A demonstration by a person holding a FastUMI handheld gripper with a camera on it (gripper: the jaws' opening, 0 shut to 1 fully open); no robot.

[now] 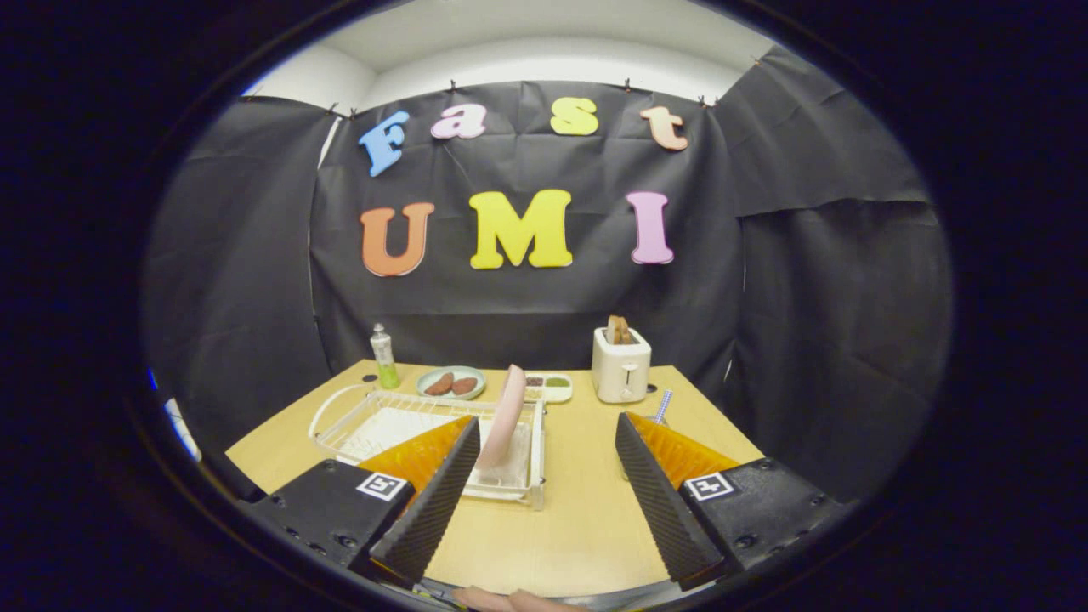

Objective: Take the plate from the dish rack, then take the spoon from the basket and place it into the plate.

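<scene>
Gripper with fingers spread wide above the wooden table, nothing between them, pink plate standing on edge in the white dish rack just ahead of the left finger, toaster near the table's far edge.

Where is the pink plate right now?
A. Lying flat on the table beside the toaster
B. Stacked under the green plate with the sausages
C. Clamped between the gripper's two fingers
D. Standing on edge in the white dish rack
D. The pink plate stands on its edge in the white dish rack, just ahead of the open gripper, whose fingers hold nothing.
</scene>
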